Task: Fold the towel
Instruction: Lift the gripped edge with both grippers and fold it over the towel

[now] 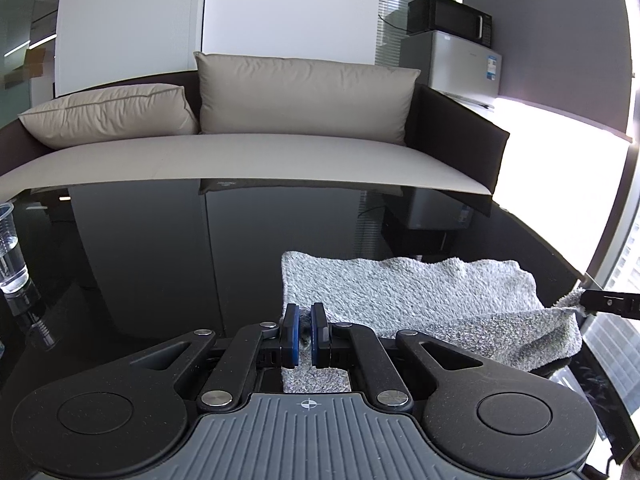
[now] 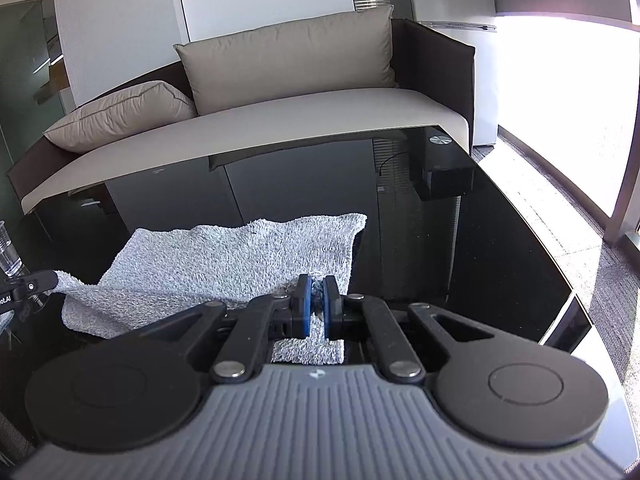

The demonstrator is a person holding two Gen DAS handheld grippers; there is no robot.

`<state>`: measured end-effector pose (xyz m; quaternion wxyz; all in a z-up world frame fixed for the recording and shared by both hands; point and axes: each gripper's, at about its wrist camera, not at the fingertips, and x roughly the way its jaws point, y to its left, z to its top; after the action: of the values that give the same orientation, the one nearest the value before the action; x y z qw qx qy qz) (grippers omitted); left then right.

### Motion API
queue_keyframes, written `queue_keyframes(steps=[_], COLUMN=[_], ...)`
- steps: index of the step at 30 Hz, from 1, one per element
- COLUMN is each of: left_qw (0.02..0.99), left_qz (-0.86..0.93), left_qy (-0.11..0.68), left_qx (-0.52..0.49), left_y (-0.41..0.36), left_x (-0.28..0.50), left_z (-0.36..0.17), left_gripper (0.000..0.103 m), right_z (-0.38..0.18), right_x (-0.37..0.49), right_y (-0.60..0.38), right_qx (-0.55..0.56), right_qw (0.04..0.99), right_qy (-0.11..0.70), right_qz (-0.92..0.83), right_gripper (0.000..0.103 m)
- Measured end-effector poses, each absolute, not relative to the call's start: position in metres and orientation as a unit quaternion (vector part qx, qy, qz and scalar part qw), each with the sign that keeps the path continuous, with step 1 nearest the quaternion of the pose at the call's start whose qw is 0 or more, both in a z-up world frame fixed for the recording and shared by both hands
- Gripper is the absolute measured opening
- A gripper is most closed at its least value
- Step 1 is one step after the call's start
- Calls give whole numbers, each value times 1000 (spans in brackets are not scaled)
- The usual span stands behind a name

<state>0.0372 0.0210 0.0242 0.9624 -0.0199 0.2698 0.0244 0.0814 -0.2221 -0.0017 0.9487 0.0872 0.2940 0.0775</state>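
A light grey terry towel [image 1: 400, 296] lies on the glossy black table [image 1: 160, 260]. My left gripper [image 1: 305, 320] is shut on the towel's near left corner, with cloth pinched between its blue pads. In the right wrist view the same towel [image 2: 224, 256] spreads to the left, and my right gripper [image 2: 316, 300] is shut on its near right corner. Each gripper shows at the edge of the other's view: the right gripper's tip [image 1: 592, 302] holds a lifted corner, and the left gripper's tip [image 2: 44, 280] does the same. The near edge hangs raised between both grips.
A clear plastic cup [image 1: 10, 252] with water stands at the table's left edge. A beige sofa [image 1: 248, 152] with two cushions runs along the far side. A small fridge [image 1: 456, 64] with a microwave [image 1: 450, 18] stands at the back right. The table's right corner [image 2: 576, 308] drops off to carpet.
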Motion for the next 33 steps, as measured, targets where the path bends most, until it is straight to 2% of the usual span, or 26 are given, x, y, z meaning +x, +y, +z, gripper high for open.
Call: queue_keyframes(steps=[33], left_qw=[961], left_qz=[24], left_qy=[274], left_qx=[-14], left_y=[28], left_x=[100], left_z=[24], left_gripper=[5], right_z=[-9], right_x=[151], right_y=[-227], right_qx=[114], right_qw=[946], right_qy=[291], right_qz=[90], right_gripper=[6])
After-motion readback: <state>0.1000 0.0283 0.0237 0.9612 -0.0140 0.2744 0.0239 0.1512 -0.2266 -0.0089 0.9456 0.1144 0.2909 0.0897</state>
